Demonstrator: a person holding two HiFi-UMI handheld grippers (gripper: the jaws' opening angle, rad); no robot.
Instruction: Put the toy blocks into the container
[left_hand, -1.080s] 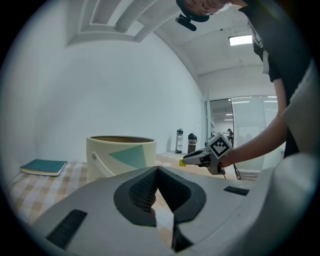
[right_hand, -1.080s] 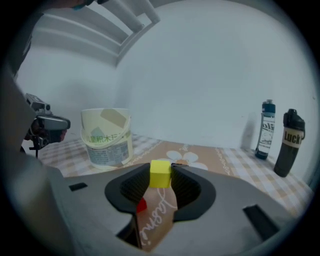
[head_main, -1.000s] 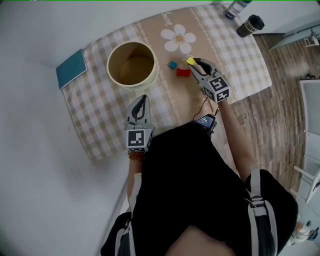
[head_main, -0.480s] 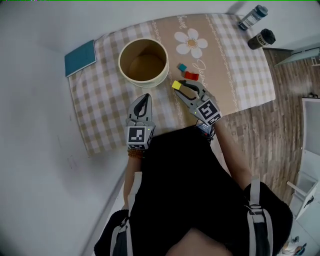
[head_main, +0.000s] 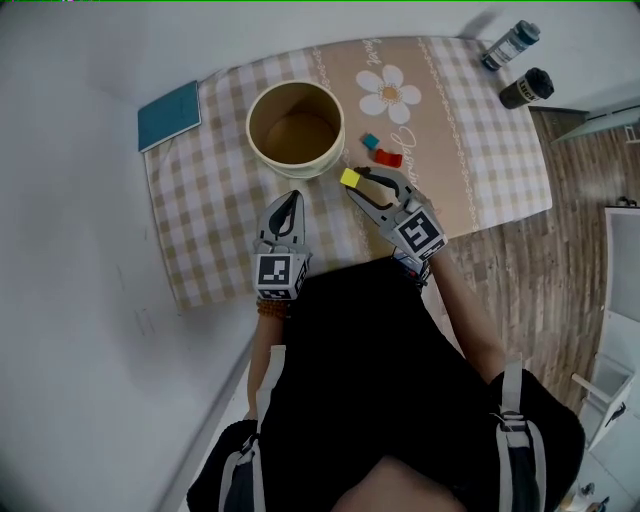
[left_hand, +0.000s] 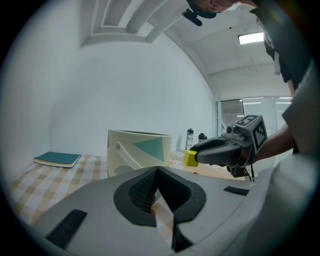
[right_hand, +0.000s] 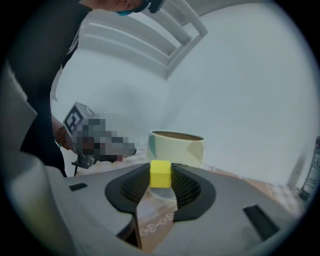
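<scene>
Since the right gripper (head_main: 362, 183), pinching the yellow cube block (right_hand: 160, 173), has neared the round cream container (head_main: 290, 168), dropping follows; the left gripper (left_hand: 156, 172) has its jaws pressed together.

Right gripper (right_hand: 161, 176) has its jaws clamped on a yellow block (right_hand: 160, 174), cream container (right_hand: 177, 147) just beyond.

Near edge of the checked tabletop (head_main: 200, 250): hidden in the head view under the person's black-clad torso (head_main: 380, 340).
Cream round container (right_hand: 177, 147): inside hidden by its wall in both gripper views.
Yellow cube block (right_hand: 160, 173): two sides covered by the right gripper (right_hand: 160, 181) — only front and top show.
Blue-grey bottle (head_main: 508, 45), dark bottle (head_main: 526, 88) by the far right corner: labels too small to read.
Left gripper (right_hand: 127, 149): blurred in the right gripper view.
</scene>
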